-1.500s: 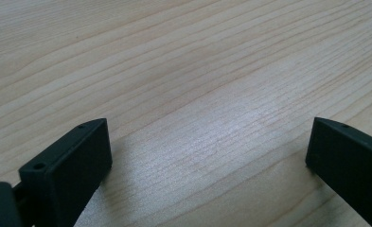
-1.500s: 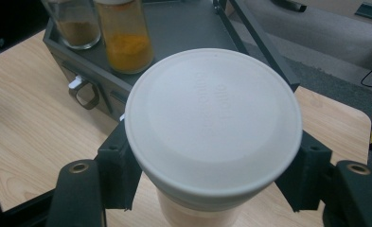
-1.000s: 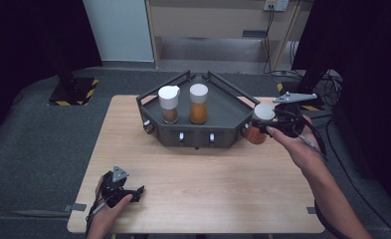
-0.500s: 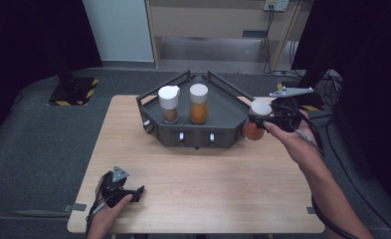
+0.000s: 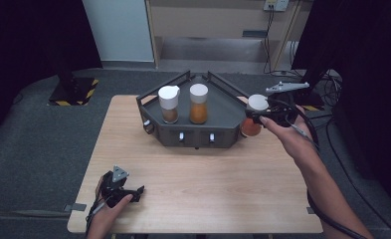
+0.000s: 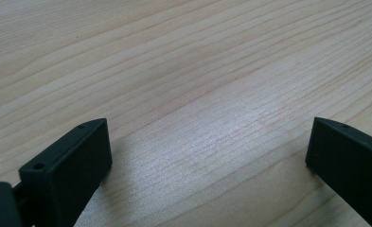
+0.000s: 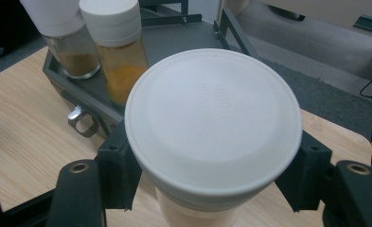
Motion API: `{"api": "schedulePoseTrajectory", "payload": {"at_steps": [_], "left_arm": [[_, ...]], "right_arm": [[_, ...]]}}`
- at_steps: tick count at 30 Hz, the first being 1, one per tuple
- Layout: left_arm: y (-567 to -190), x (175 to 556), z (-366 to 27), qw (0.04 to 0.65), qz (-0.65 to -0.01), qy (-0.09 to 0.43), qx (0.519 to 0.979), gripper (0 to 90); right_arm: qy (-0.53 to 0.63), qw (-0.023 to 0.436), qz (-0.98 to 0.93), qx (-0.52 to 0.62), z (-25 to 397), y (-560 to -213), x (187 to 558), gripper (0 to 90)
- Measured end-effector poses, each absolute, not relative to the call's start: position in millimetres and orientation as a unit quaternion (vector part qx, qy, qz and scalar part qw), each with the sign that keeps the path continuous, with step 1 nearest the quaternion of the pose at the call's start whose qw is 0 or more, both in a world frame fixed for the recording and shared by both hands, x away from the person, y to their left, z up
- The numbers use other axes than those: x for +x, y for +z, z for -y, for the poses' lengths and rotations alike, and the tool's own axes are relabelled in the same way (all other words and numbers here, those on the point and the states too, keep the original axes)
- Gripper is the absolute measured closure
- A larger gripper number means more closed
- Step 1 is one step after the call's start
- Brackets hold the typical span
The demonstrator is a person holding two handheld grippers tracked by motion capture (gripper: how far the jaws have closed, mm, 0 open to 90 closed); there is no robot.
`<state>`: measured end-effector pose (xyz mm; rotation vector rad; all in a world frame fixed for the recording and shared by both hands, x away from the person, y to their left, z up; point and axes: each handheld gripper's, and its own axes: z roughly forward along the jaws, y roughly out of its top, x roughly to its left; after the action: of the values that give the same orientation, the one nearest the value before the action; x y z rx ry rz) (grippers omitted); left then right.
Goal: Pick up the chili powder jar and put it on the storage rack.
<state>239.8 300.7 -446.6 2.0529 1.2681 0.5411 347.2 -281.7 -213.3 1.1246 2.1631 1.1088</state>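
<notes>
Right gripper (image 5: 256, 115) clamped on a white-capped spice jar (image 5: 254, 115) — held just off the rack's (image 5: 223, 134) right end.

I see its jaws pressed on both sides under the cap, above the table (image 5: 208, 184). Two more jars (image 5: 199, 103) stand in the rack. Left gripper (image 5: 125, 191) rests on the near table edge — jaws wide apart, nothing between them.
</notes>
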Motion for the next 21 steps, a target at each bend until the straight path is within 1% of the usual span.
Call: {"api": "schedulePoseTrajectory", "payload": {"at_steps": [21], "left_arm": [[-447, 240, -301, 0.328, -0.485, 0.207, 0.784, 0.0]], "right_arm": [[0.409, 0.231, -0.784, 0.407, 264, -207, 366, 34.0]]}}
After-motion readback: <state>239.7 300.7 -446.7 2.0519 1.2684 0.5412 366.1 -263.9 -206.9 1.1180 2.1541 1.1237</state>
